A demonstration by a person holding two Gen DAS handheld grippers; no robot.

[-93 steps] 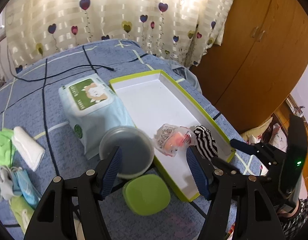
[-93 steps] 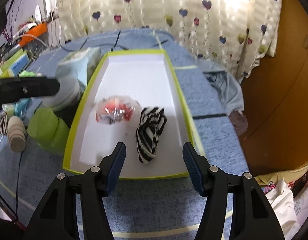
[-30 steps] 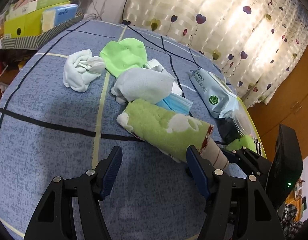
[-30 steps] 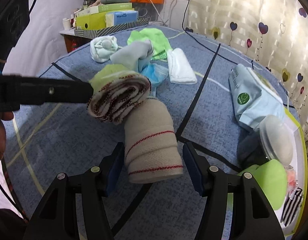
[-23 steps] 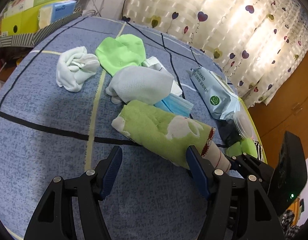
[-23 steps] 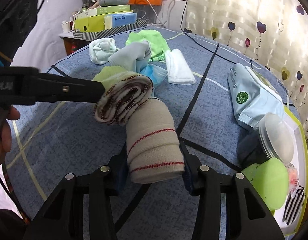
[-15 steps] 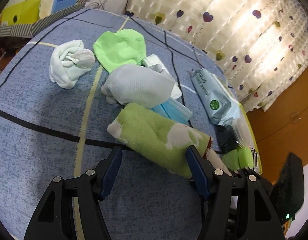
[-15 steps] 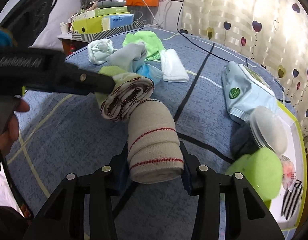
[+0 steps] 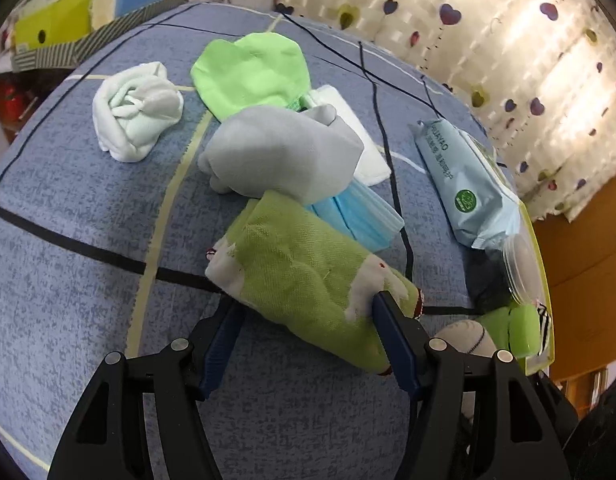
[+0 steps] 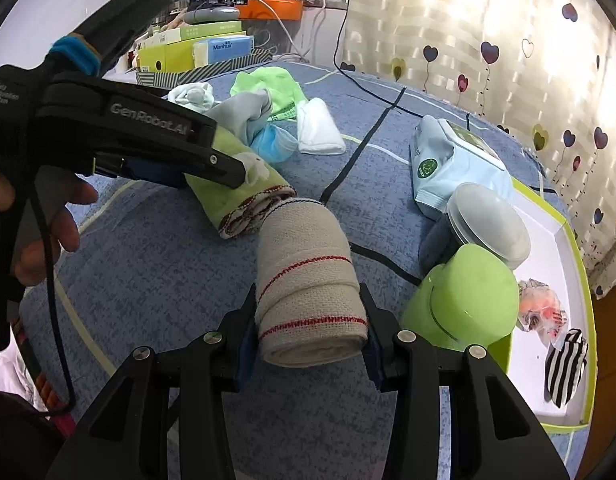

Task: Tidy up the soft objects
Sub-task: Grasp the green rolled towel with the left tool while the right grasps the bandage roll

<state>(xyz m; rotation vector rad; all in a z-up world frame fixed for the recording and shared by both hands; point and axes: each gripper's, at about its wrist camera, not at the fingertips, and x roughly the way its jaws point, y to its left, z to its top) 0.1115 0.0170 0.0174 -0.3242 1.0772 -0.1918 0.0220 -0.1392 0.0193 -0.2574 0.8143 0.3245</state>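
Presently: beige bandage roll (image 10: 309,280), light, soft, squashable, clenched at its near end in the right claw (image 10: 308,344) on the bed (image 10: 156,280); left claw (image 9: 304,332) straddles the green towel roll (image 9: 300,272), unclosed.

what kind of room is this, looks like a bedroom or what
Probably a bedroom at home: the blue checked bedsheet carries the clutter, heart-print curtains hang behind, and a wooden wardrobe stands beside it.

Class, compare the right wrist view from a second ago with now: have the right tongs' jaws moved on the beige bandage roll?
Yes. The right tongs have closed inward: their pads now press the beige bandage roll, where gaps showed beside it before.
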